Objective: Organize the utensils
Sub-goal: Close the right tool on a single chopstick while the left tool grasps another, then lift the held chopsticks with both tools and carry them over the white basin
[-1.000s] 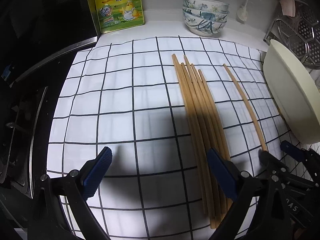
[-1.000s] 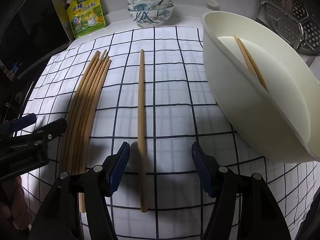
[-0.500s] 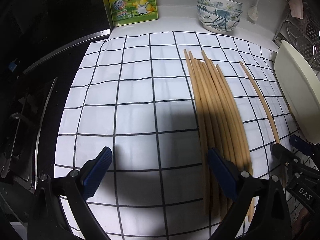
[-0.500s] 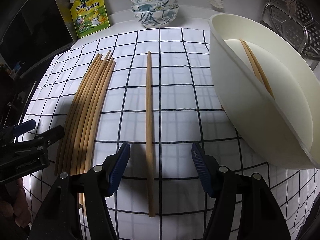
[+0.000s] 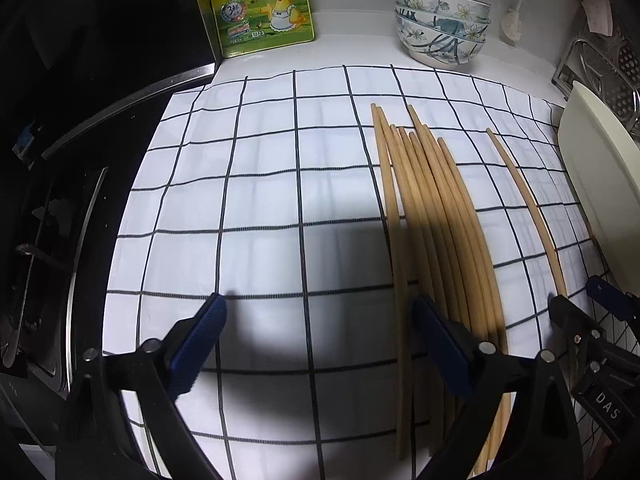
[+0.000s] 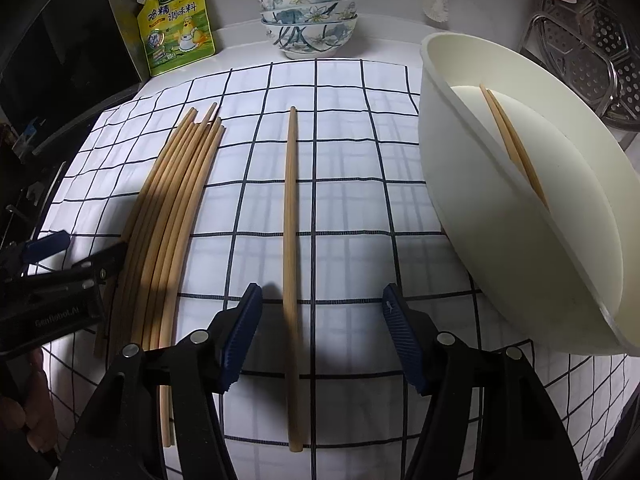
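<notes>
Several wooden chopsticks point(image 5: 436, 232) lie side by side on a white checked cloth point(image 5: 260, 200); the bundle also shows in the right wrist view point(image 6: 168, 220). A single chopstick point(image 6: 290, 240) lies apart to their right, also seen in the left wrist view point(image 5: 524, 208). A white basin point(image 6: 500, 248) at the right holds two chopsticks point(image 6: 512, 144). My left gripper point(image 5: 320, 320) is open and empty over the cloth, its right finger above the bundle. My right gripper point(image 6: 322, 312) is open, its jaws either side of the single chopstick's near end.
A yellow seasoning bag point(image 5: 264, 4) and stacked floral bowls point(image 5: 442, 24) stand at the back. A metal rack point(image 6: 588, 60) is at the back right. A dark stove point(image 5: 48, 208) borders the cloth on the left. The basin's rim point(image 5: 596, 184) is at the right.
Both grippers have moved forward over the cloth, and the back objects look nearer. The right jaws now straddle the single chopstick more centrally. Both stay open.
</notes>
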`<state>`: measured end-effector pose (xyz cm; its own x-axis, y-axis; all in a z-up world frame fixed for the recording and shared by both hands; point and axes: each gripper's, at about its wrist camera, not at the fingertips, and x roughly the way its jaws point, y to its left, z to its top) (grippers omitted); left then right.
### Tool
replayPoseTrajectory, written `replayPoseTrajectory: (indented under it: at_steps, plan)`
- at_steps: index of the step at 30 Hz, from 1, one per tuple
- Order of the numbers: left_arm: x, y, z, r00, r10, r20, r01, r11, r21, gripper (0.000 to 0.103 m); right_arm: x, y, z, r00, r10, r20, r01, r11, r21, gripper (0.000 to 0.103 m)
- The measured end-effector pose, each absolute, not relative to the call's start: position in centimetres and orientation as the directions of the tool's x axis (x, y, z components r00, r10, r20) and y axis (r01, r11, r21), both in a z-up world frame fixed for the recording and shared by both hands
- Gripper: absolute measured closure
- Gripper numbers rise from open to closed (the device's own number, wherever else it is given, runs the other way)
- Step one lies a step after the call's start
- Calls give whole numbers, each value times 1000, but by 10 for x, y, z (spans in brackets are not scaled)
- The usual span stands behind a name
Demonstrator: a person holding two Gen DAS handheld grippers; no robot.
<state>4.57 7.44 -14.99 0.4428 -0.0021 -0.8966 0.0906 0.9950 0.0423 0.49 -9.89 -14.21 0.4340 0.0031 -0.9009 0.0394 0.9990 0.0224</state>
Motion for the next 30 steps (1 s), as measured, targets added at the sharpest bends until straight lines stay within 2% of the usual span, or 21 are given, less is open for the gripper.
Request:
replayPoseTrajectory:
  at_steps: [5,7,8,9,10,11,20,30]
  plan:
    - [50,68,-146,450,-33,-892,116,993,22,41,9,-93,-141,449,-4,-893,14,1000,2,56]
    - [50,64,-144,449,-49,-892,129,992,11,58,11,-89,-141,449,14,-893,-14,1000,9,72]
    - [50,62,-143,448,-55,-892,137,990,8,64,11,-86,-140,449,18,-893,-24,1000,8,85]
    - [50,61,-143,448,-59,-892,142,990,6,77,12,-83,-139,446,18,-895,-39,999,1,96]
    - [50,60,-142,443,-63,-894,146,989,2,92,12,-81,-139,444,19,-896,-48,999,-3,96]
    - [50,61,-142,436,-67,-897,146,989,-4,95,12,-79,-139,442,19,-897,-52,999,-5,96]
    - [40,76,-127,405,-88,-910,120,992,-42,96,8,-82,-119,458,106,-883,-44,994,96,97]
    - [25,62,-67,480,-108,-870,109,992,-64,96,2,-97,-67,501,226,-835,-105,974,201,97]
